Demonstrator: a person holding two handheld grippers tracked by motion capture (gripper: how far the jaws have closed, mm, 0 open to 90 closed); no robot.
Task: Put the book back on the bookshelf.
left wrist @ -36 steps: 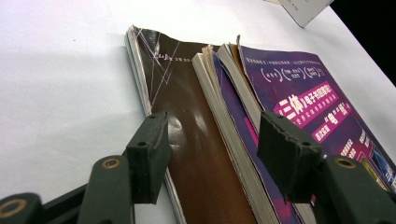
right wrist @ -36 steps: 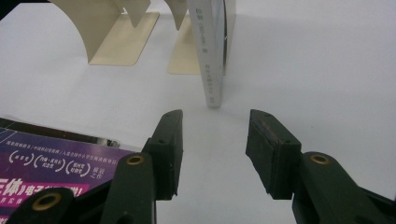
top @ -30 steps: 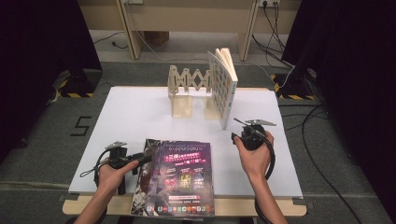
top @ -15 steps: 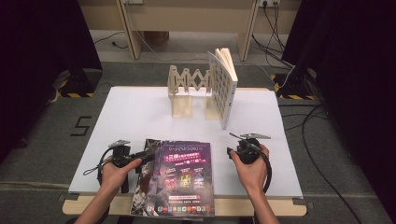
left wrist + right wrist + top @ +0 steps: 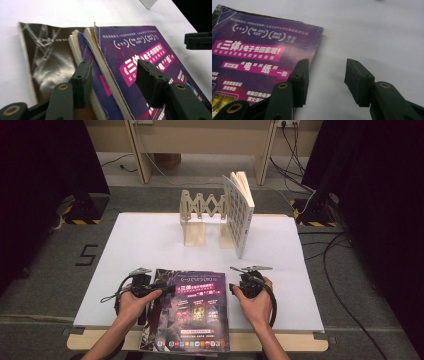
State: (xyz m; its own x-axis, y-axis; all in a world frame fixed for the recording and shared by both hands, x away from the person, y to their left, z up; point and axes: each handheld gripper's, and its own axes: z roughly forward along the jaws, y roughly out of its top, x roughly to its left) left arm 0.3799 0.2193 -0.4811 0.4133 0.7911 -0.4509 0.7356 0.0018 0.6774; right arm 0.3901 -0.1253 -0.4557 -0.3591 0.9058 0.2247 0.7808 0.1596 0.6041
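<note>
Magazine point(image 5: 192, 312) near edge overhangs table point(image 5: 280, 250), cut by frame bottom; small cover print blurred, probably unreadable.

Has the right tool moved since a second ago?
Yes. The right tool has come toward the near table edge, away from the upright book.

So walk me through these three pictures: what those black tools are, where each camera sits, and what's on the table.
A person holds a hand-held claw in each hand. One picture looks down from above the white table; the other two come from cameras riding on each claw. The left claw has been closing a little around the spine edge of purple-covered books lying flat, not yet gripping. The right claw stands open, one jaw over the top book's other edge, the other over bare table. Farther back, a wooden accordion rack holds one upright book. Nothing is held.
</note>
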